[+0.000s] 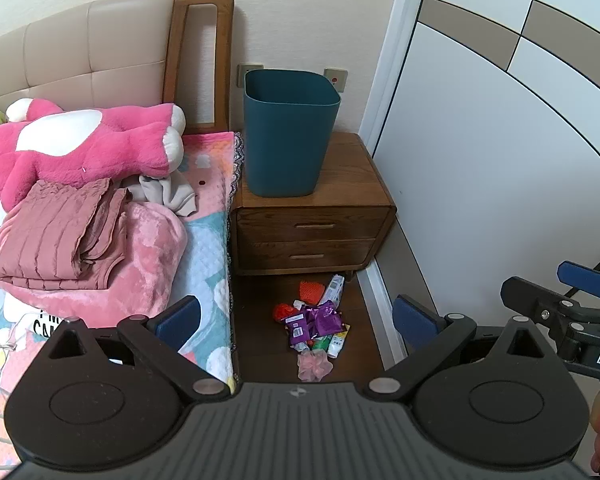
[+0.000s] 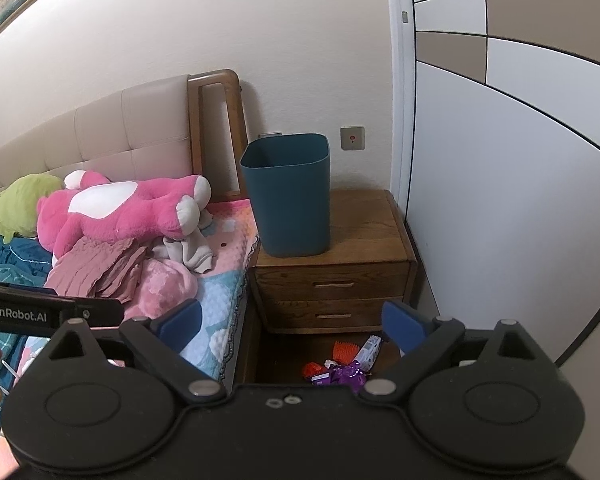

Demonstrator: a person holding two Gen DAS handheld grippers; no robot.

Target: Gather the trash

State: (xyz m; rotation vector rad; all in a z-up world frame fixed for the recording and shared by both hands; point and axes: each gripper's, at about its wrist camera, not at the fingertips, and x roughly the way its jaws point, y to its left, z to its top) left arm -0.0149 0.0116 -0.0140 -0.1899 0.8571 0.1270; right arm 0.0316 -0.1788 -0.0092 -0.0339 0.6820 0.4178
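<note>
A pile of trash lies on the dark wooden floor in front of the nightstand: a purple wrapper [image 1: 316, 320], a red wrapper [image 1: 283, 312], an orange net piece [image 1: 311, 291], a white packet [image 1: 333, 288], small tubes [image 1: 336, 344] and a pink bit [image 1: 314, 366]. A dark teal bin [image 1: 290, 132] stands upright on the nightstand [image 1: 356, 184]. My left gripper [image 1: 296, 320] hangs open above the pile, holding nothing. My right gripper [image 2: 292, 324] is open too, high over the floor; the purple wrapper [image 2: 346, 374] and orange net [image 2: 344, 352] show between its fingers, and the bin [image 2: 288, 192] stands beyond.
A bed [image 1: 204, 240] with a pink plush toy [image 1: 84, 144], folded pink clothes [image 1: 60, 236] and blankets borders the floor strip on the left. A white wardrobe door [image 1: 480, 160] closes it on the right. The right gripper's body [image 1: 560, 312] shows at the right edge.
</note>
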